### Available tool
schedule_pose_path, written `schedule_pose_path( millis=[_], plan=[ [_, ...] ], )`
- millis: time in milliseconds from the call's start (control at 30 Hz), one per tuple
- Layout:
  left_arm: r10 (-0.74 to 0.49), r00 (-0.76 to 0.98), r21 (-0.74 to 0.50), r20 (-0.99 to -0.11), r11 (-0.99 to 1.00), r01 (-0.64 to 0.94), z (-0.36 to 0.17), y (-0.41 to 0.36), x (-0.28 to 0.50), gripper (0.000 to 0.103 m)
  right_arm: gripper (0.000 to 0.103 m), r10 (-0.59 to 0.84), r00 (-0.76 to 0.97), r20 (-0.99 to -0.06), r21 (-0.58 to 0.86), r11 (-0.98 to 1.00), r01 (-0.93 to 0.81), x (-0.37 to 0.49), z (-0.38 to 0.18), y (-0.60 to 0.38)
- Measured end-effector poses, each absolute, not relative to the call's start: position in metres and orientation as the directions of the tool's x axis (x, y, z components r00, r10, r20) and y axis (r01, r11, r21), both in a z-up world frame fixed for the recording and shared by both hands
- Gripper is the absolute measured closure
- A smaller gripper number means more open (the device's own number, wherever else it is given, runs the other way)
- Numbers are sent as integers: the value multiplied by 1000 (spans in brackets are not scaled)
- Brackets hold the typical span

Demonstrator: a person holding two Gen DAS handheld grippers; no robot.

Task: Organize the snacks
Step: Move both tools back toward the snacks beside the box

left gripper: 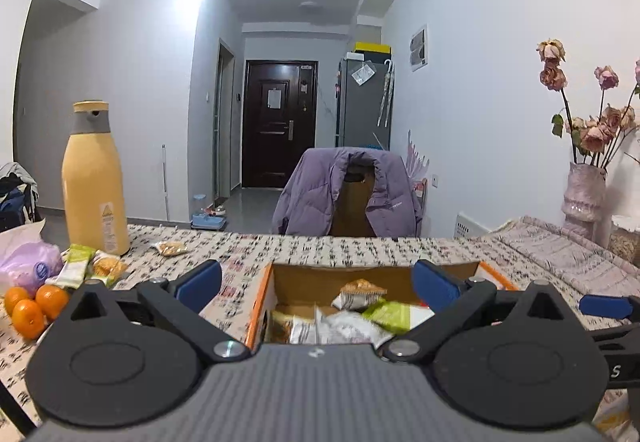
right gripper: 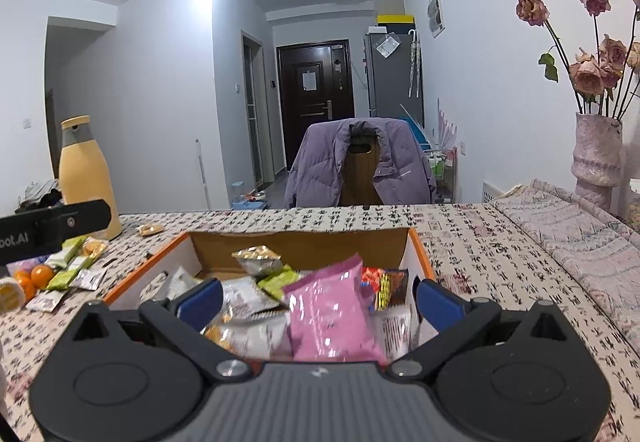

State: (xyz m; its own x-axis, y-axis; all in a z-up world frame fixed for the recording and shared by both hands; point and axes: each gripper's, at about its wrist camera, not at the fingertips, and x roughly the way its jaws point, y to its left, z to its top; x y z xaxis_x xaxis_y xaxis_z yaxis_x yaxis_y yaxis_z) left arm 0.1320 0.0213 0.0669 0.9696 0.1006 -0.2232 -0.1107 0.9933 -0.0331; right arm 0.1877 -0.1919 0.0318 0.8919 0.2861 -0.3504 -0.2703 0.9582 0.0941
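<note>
Right gripper [right gripper: 318, 300]: blue-padded fingers spread wide, holding nothing, over the cardboard box [right gripper: 420, 246]. Left gripper [left gripper: 318, 282]: likewise spread, empty. Box centre-table, holding crinkled packets; pink packet [right gripper: 332, 314] nearest. Loose green snack bars [left gripper: 76, 266] far left.

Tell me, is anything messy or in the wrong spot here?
Yes. Several snack packets lie loose on the table left of the box, beside the oranges, not packed. One small packet sits alone near the yellow bottle.

In front of me an open orange-edged cardboard box [right gripper: 420, 242] holds mixed snack packets, a pink bag [right gripper: 332, 318] uppermost. More packets [right gripper: 72, 270] lie loose on the tablecloth to its left.
</note>
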Motion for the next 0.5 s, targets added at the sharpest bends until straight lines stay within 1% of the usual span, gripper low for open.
schedule_pose_path(
  millis=[500],
  plan=[
    [100, 939, -11, -329, 994, -110, 29, 33, 59, 0, 0, 358, 819, -449, 105, 931, -349, 113, -3, -187]
  ],
)
